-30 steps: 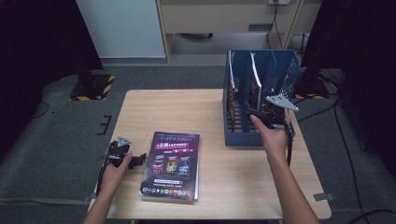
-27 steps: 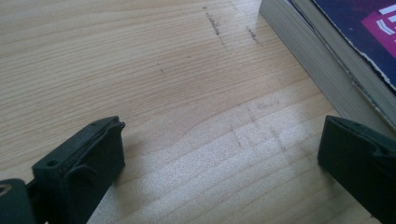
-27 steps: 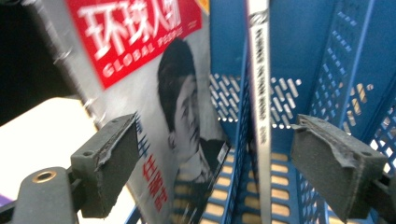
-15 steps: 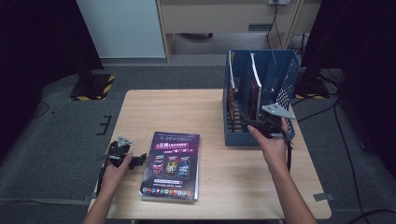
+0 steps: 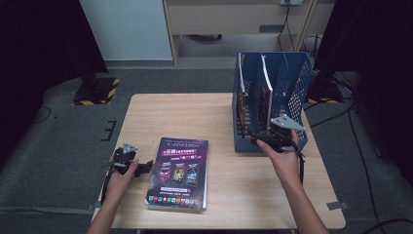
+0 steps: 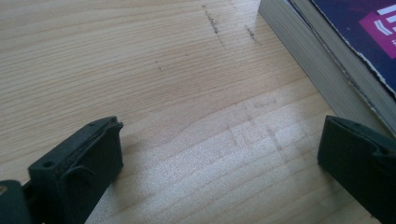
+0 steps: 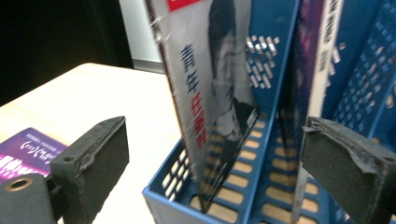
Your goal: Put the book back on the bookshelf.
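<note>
Your right gripper (image 5: 258, 139) sits at the near edge of the blue file rack (image 5: 297, 85) on the table's (image 5: 195, 112) right side, jaws spread and just been opening, pinching nothing. Two magazines stand upright in the rack: one (image 7: 210, 88) in the left slot, one (image 7: 310, 70) in the next slot. One purple book (image 5: 179, 171) lies flat, near centre. Your left gripper (image 5: 146, 169) rests just left of it, jaws wide apart, empty.

At right of the frame, a blue perforated file rack (image 5: 292, 97) is showing; at lower centre, a purple-covered book (image 5: 179, 171) is lying on pale woodgrain table (image 5: 195, 117); black grippers.
</note>
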Demonstrator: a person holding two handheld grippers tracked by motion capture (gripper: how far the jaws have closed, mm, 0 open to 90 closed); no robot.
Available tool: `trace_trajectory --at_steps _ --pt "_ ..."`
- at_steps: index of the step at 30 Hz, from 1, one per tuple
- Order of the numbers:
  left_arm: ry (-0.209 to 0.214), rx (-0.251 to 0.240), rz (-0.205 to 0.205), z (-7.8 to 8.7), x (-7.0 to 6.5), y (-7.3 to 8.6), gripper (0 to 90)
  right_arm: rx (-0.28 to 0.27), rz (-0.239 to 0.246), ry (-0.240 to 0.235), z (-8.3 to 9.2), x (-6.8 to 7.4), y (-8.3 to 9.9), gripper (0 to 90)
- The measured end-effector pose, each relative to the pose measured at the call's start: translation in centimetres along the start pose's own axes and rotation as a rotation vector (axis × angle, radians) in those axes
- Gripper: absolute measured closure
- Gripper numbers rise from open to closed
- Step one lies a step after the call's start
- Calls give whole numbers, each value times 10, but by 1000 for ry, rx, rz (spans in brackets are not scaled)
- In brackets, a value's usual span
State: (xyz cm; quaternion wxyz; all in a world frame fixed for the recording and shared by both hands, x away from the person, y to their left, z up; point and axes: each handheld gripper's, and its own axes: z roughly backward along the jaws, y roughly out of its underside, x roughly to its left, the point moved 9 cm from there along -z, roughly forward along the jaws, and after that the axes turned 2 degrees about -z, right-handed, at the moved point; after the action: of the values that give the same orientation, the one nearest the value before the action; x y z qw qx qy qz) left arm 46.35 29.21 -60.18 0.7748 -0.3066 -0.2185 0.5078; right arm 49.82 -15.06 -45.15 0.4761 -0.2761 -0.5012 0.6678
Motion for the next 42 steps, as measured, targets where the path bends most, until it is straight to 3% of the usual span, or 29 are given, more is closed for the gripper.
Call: trace_trajectory --at_steps 13,19,28,33,42 --pt "0 0 -1 0 0 0 0 27 8 -79 6 23 34 62" --pt "14 -1 -12 0 -2 0 0 46 16 -130 -1 42 50 79" --pt "11 0 -10 1 -1 1 0 57 95 -197 -7 72 58 87" --pt "17 -1 -17 2 -3 2 0 66 97 -243 -10 91 62 97" --pt "25 -1 -27 5 -4 4 0 156 178 -308 -25 129 85 115"
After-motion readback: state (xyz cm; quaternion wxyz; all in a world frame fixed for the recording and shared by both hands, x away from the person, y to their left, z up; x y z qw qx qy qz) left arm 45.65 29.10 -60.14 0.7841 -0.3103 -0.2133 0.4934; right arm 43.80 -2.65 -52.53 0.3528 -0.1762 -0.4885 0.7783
